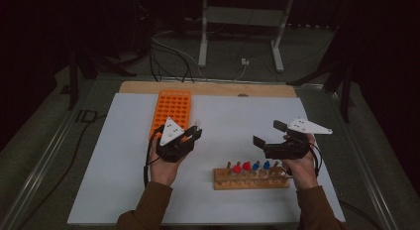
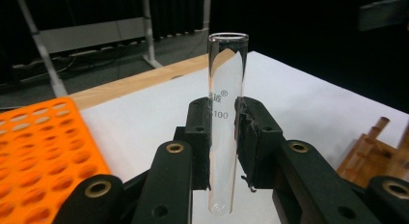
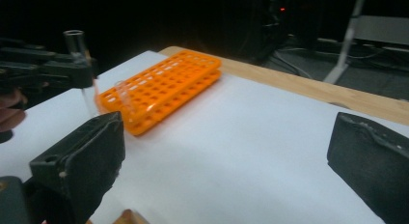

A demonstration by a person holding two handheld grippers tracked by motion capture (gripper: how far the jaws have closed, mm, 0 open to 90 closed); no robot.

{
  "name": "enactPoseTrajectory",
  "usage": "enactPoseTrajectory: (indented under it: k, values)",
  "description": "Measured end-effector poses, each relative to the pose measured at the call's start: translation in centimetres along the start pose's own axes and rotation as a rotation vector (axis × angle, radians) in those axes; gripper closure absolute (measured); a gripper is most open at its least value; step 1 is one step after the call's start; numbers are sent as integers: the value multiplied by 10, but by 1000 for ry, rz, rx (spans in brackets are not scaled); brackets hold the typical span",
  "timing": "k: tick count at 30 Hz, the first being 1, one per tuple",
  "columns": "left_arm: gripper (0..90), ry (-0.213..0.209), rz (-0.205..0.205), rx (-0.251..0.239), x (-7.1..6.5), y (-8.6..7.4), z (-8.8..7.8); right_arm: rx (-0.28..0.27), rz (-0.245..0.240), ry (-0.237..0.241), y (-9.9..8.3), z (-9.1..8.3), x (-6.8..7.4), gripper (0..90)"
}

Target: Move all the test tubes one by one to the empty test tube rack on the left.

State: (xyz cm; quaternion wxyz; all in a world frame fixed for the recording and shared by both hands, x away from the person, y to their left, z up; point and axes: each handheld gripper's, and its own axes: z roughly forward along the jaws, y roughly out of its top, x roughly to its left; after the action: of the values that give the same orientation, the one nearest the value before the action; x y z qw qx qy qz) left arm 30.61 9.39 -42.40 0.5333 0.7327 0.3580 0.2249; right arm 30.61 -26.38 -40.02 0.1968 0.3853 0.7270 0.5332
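My left gripper (image 1: 194, 132) is shut on a clear glass test tube (image 2: 224, 122), which stands upright between its black pads (image 2: 200, 137) just right of the orange tube rack (image 1: 171, 110). The same tube (image 3: 82, 64) appears at the left of the right gripper view, in front of the orange rack (image 3: 164, 86). My right gripper (image 1: 270, 134) is open, its jaws wide apart and empty, above the left part of the wooden rack (image 1: 250, 182). That wooden rack holds several tubes with red caps (image 1: 241, 167) and blue caps (image 1: 261, 165).
A white sheet (image 1: 124, 165) covers the table, with a wooden strip (image 1: 208, 88) along its far edge. Beyond it are cables and a metal stand (image 1: 242, 22) on the floor. The wooden rack's corner (image 2: 376, 154) lies at the right of the left gripper view.
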Motion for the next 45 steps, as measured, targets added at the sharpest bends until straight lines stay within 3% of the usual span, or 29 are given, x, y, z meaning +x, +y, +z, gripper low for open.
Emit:
enactPoseTrajectory:
  k: [16, 29, 33, 41, 45]
  values:
    - [760, 130, -57, -43, 34, -14, -15, -35, 61, -69, -17, -30, -22, 1]
    - [758, 242, -48, -13, 52, -26, 0, -59, 86, -70, -22, -37, -27, 1]
    - [759, 253, -81, -3, 57, -32, 6, -61, 88, -68, -23, -39, -28, 2]
    - [760, 263, -110, 23, 63, -40, 18, -60, 85, -63, -25, -39, -29, 2]
    - [760, 265, -103, 55, 63, -48, 22, -58, 88, -60, -26, -39, -29, 2]
